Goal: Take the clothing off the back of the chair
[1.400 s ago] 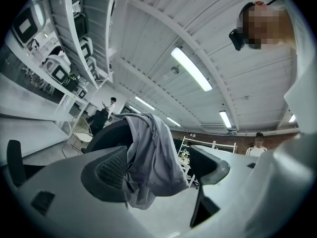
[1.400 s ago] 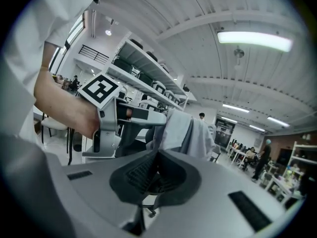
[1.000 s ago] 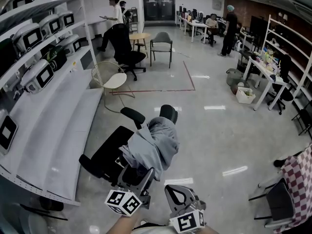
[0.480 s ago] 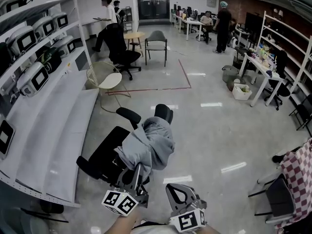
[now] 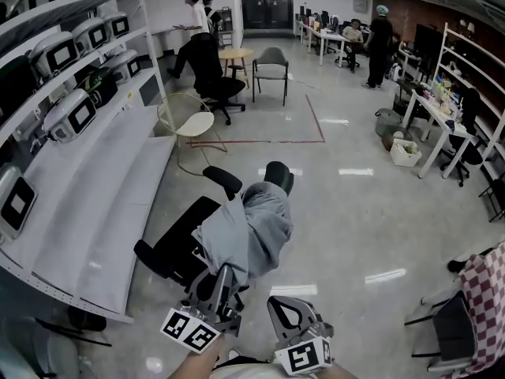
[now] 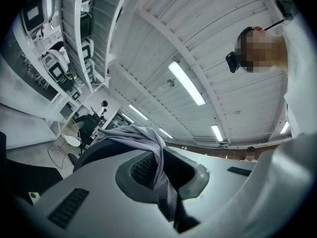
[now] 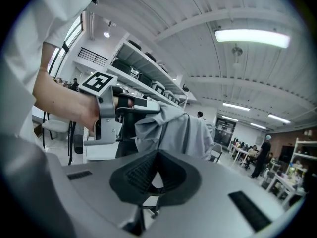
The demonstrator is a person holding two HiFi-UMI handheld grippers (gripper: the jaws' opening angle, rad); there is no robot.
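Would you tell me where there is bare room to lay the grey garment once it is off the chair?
The lower white shelf tiers left of the chair are bare, as is the floor to its right. The upper shelves are crowded with devices.

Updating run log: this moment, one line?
left hand-held gripper: shut on grey garment | right hand-held gripper: shut, empty | grey garment: draped over chair

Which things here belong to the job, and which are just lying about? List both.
Job: grey garment; black chair it hangs on; left gripper, fingers just closed on the garment; right gripper, shut, empty.

Lying about: wire chair; grey chair; round table; shelves; white bin.
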